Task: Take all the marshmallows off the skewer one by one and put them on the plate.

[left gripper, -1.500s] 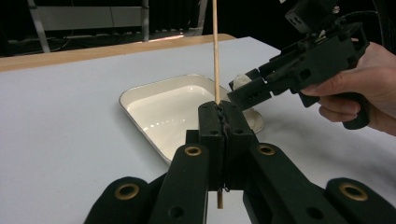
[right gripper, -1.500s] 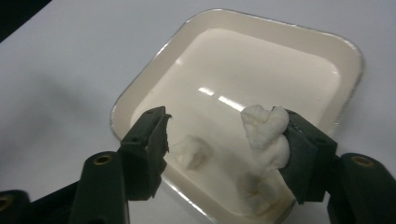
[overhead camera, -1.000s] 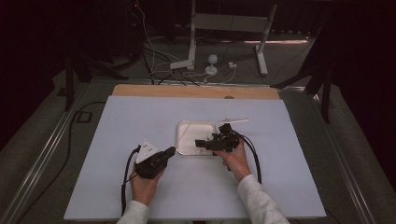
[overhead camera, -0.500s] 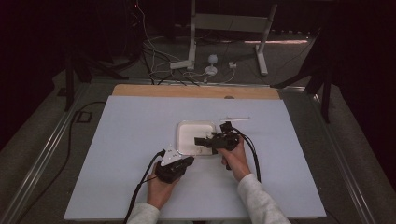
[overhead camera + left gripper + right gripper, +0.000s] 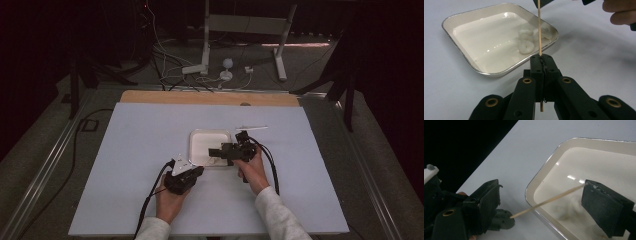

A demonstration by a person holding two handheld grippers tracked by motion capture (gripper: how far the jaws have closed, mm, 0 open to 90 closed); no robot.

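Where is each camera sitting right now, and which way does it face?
High view: above the person's side, facing forward and down on the table; both forearms, left gripper, right gripper.
Left gripper view: along its shut jaws, clamping the skewer, toward the tray; fingers top right.
Right gripper view: between its open jaws, across the tray rim.
Both gripper views share skewer, tray and white pieces.

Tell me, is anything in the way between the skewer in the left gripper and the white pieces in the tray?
Nothing visible blocks it. The left gripper is shut on the wooden skewer, which rises past the tray edge beside the white pieces. The right gripper stands open around the skewer's upper part, its pads not touching it.
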